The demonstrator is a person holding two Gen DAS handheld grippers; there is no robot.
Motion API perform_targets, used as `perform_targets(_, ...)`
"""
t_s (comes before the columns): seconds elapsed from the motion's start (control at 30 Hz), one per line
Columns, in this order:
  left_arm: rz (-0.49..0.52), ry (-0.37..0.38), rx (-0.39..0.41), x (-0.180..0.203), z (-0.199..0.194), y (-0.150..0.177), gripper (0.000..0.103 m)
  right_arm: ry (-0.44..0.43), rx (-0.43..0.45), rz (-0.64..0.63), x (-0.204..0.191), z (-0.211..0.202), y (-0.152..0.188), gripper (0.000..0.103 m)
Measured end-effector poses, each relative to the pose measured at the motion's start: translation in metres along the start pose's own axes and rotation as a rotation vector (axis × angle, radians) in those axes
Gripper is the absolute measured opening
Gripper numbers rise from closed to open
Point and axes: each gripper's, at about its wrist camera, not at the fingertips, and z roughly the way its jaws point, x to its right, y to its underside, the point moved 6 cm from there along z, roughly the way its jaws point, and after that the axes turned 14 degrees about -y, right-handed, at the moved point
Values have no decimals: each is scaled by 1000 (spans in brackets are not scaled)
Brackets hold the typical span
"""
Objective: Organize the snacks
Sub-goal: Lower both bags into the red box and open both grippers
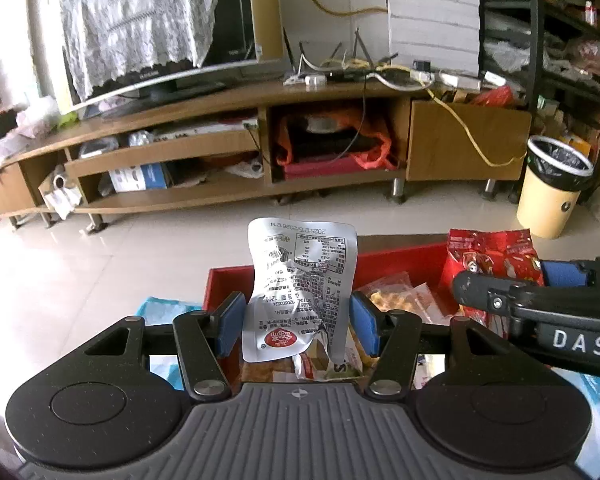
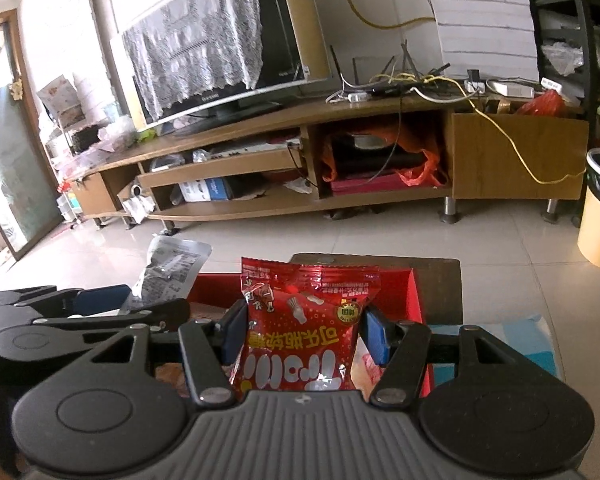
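My left gripper [image 1: 298,326] is shut on a silver snack pouch [image 1: 300,276] and holds it upright above a red box [image 1: 400,260] with several snacks inside. My right gripper [image 2: 306,334] is shut on a red candy bag [image 2: 306,320], also upright over the red box [image 2: 414,292]. The red bag [image 1: 492,256] and the right gripper show at the right of the left wrist view. The silver pouch [image 2: 170,268] and the left gripper show at the left of the right wrist view.
The red box sits on a small dark table [image 2: 440,268] with a light blue sheet [image 2: 528,336] beside it. A long wooden TV stand [image 1: 236,144] with a television stands across the tiled floor. A beige bin [image 1: 552,188] stands at the right.
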Motion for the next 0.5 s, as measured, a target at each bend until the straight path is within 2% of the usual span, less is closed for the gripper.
perform_targets(0.23, 19, -7, -45, 11, 31, 10, 64, 17, -31, -3, 21, 38, 1, 55)
perform_targets(0.5, 17, -19, -86, 11, 53, 19, 64, 23, -58, -8, 30, 61, 10, 55)
